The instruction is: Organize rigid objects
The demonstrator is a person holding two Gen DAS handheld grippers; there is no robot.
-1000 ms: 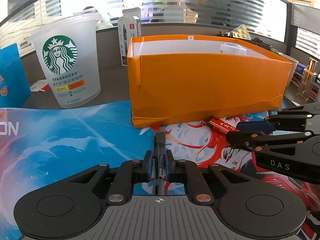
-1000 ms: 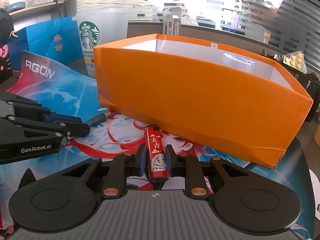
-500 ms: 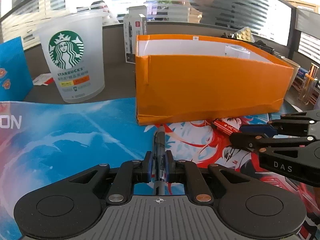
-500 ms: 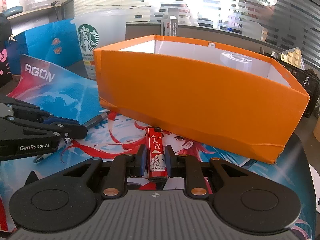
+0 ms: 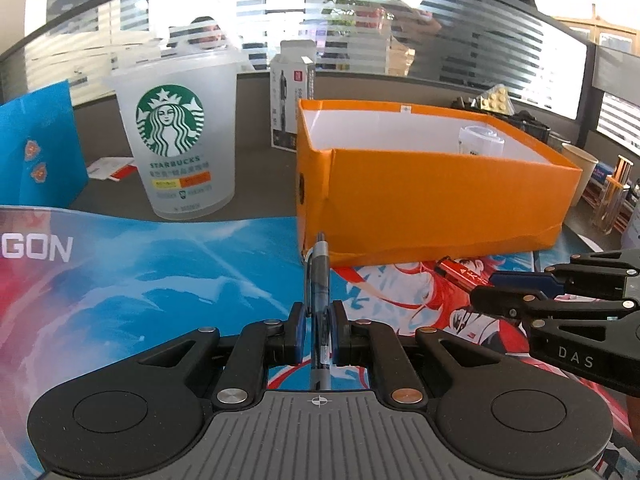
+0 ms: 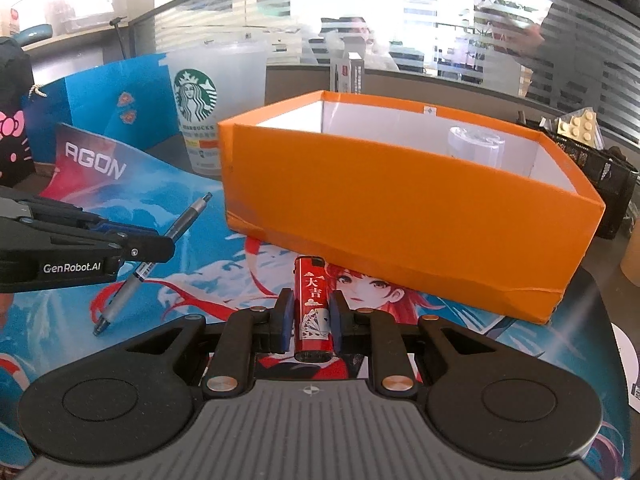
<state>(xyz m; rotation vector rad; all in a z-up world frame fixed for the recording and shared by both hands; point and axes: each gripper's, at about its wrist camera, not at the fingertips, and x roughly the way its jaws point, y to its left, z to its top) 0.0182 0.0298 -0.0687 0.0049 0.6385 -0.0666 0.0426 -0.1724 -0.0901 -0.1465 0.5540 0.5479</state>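
both claws (image 5: 316, 332) (image 6: 308, 322) clamped, angled downward

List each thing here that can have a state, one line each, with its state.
Left hand-held gripper: shut on the pen.
Pen: gripped, pointing at the box.
Right hand-held gripper: shut on the lighter.
Lighter: gripped lengthwise.
Orange box: open-topped, holding a clear container.
Starbucks cup: upright.

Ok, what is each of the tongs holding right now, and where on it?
Left tongs: shut on the grey barrelled pen around mid-barrel. Right tongs: shut on the red printed lighter by its lower body, metal top forward.
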